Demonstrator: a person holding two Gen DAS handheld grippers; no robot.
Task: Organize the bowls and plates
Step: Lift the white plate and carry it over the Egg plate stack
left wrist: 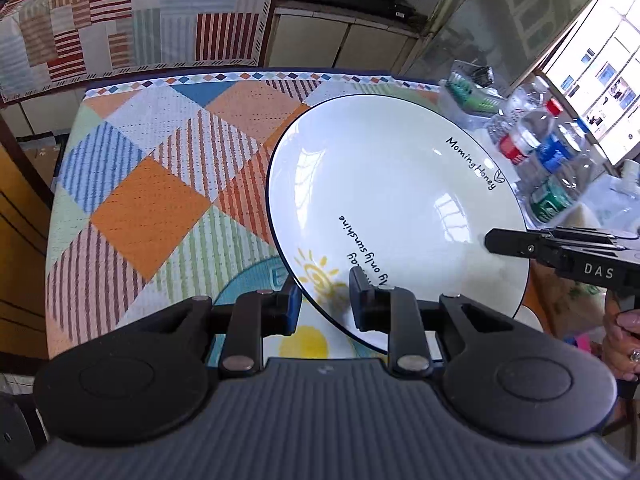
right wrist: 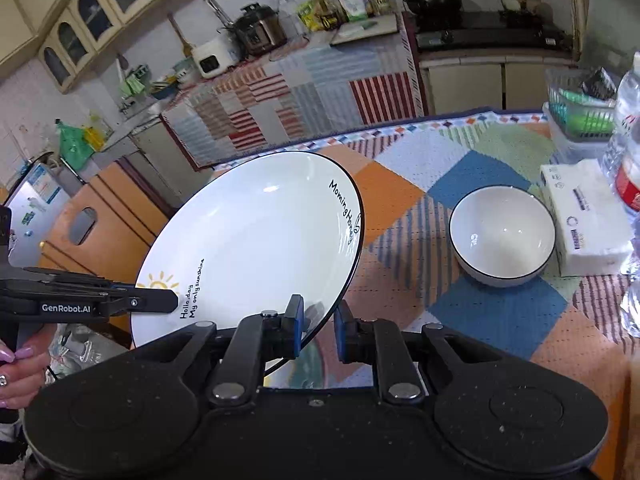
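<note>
A large white plate (left wrist: 392,200) with a dark rim, a yellow sun and black lettering is held tilted above the table. My left gripper (left wrist: 326,304) is shut on its near rim by the sun. My right gripper (right wrist: 318,326) is shut on the opposite rim; it shows in the left wrist view (left wrist: 492,240) at the plate's right edge. The plate also shows in the right wrist view (right wrist: 256,240), with the left gripper (right wrist: 172,304) at its left edge. A white bowl (right wrist: 502,234) with a dark rim stands upright on the table, right of the plate. A second plate with a sun (left wrist: 304,344) lies beneath.
The table carries a patchwork cloth (left wrist: 152,200). Water bottles (left wrist: 536,144), a tissue pack (right wrist: 584,216) and a clear box of green items (right wrist: 580,120) stand along the right side. A wooden chair (right wrist: 100,224) is left of the table.
</note>
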